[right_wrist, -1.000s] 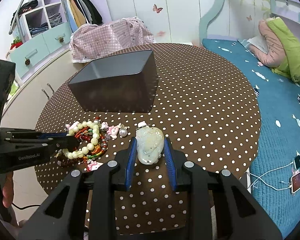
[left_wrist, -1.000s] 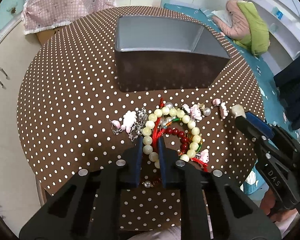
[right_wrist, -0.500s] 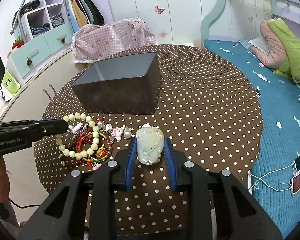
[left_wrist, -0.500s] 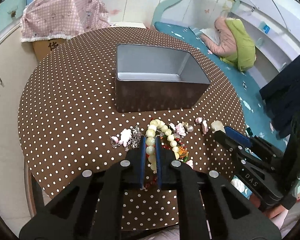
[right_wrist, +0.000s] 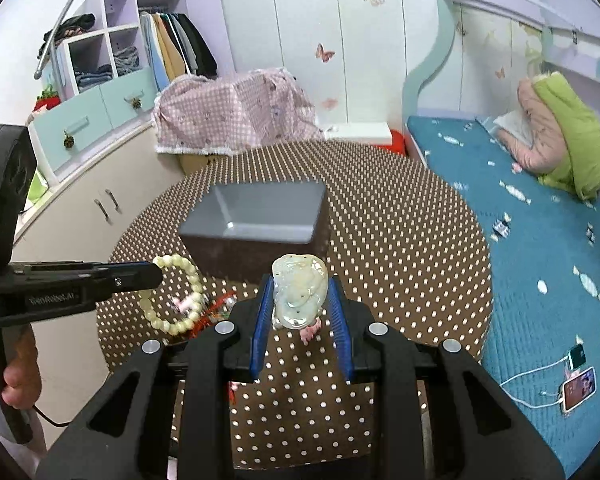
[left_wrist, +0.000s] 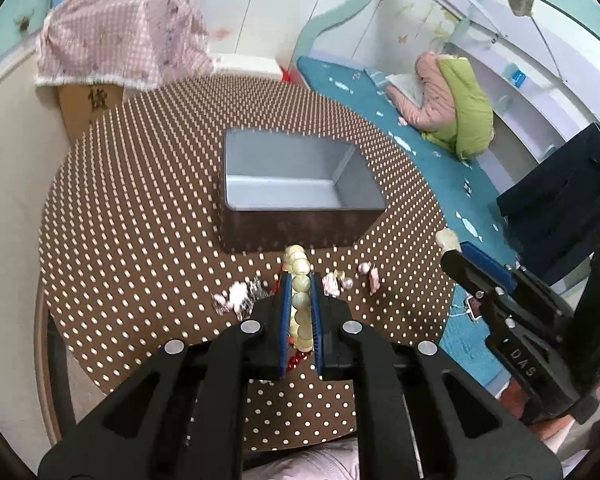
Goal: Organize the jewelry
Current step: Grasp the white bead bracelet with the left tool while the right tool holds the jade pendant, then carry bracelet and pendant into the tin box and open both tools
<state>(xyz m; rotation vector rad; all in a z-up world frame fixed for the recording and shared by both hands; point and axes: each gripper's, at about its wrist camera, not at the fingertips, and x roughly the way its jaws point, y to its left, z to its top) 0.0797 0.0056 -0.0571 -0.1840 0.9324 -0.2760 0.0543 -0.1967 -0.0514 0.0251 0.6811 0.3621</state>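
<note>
Fingers on the left gripper are pinched nearly closed on the cream bead bracelet, which hangs clear of the polka-dot table just in front of the open grey box. Over on the right gripper the blue pads are a bit wider apart, clamped on the pale jade pendant, also lifted in front of that box. Rest of the jewelry pile, pink charms and red beads, sits on the table right before the box, under both grippers.
</note>
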